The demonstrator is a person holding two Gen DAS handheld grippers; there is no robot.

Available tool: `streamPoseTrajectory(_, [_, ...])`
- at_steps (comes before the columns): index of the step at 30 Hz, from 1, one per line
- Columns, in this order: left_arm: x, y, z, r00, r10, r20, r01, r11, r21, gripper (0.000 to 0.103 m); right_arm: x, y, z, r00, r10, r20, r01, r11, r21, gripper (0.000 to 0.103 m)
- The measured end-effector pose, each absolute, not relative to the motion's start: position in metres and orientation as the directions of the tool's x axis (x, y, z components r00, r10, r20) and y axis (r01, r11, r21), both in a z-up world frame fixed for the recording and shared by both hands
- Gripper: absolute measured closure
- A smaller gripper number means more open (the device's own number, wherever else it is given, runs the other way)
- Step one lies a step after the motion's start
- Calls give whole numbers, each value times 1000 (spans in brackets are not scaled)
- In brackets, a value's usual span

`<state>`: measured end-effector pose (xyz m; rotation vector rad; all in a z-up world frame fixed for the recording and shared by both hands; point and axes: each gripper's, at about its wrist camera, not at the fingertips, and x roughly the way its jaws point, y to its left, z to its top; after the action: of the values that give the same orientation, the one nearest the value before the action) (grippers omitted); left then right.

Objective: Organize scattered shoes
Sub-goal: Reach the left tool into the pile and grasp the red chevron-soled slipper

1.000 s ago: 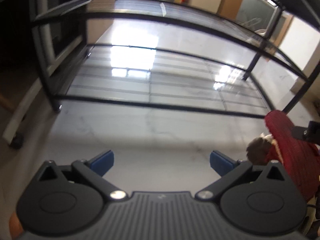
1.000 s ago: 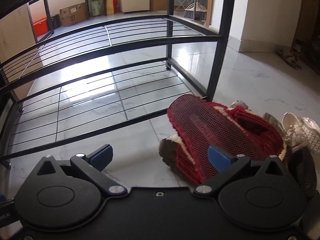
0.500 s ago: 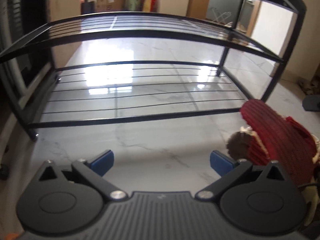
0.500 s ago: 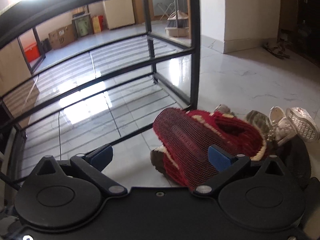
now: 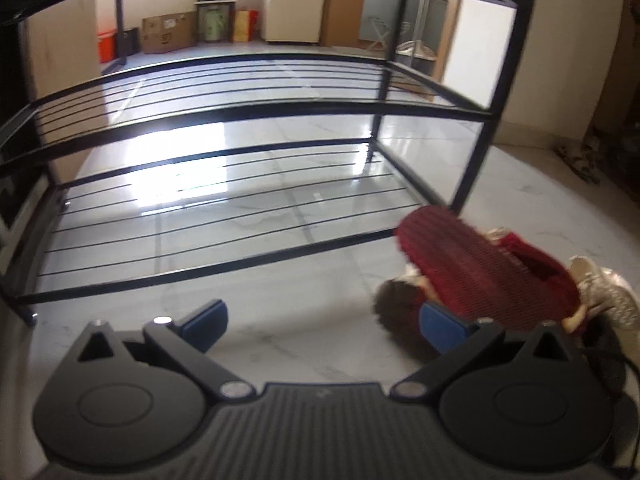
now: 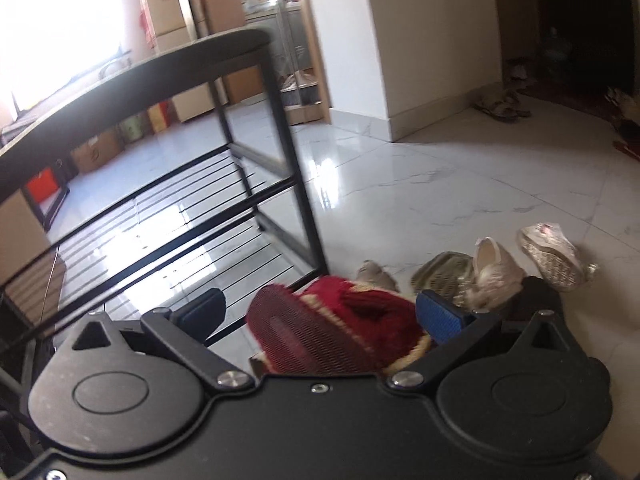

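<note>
A red knitted slipper (image 5: 480,276) lies tipped with its ribbed sole up on a pile of shoes beside the black wire shoe rack (image 5: 256,112). My left gripper (image 5: 322,320) is open and empty, low over the floor, left of the pile. My right gripper (image 6: 320,312) is open and hangs above the red slipper (image 6: 320,336), which shows between its fingers. Beige shoes (image 6: 496,272) and a glittery one (image 6: 552,256) lie just behind. A dark shoe (image 6: 536,292) is partly hidden by the right finger.
The rack's front right post (image 6: 296,200) stands close to the pile. White marble floor (image 6: 460,184) stretches right toward a wall corner (image 6: 400,80). More shoes (image 6: 500,104) lie by a dark doorway. Cardboard boxes (image 5: 168,34) stand behind the rack.
Both grippers swung right and tilted up. The shoe pile moved toward the middle of the left wrist view. My right gripper came closer above the red slipper. Both stayed open.
</note>
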<state>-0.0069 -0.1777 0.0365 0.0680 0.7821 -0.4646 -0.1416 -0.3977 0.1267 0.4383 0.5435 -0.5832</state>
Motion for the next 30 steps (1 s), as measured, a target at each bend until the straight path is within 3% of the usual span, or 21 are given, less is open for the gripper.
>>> streamPoseTrajectory(9, [-33, -240, 63, 617, -406, -674, 522, 852, -36, 0, -186, -443, 109, 662, -414, -625, 652, 730, 205, 0])
streamPoseTrajectory(17, [-37, -284, 25, 647, -349, -678, 550, 830, 97, 0, -226, -483, 93, 622, -431, -654, 680, 710, 180, 0])
streamPoseTrajectory(27, [-24, -317, -5, 602, -292, -743, 549, 828, 120, 0, -224, -488, 67, 636, -356, -685, 651, 724, 229, 0])
streamPoseTrajectory(30, [-11, -330, -5, 552, -301, -777, 559, 825, 78, 0, -226, -494, 60, 634, -348, -691, 657, 714, 243, 0])
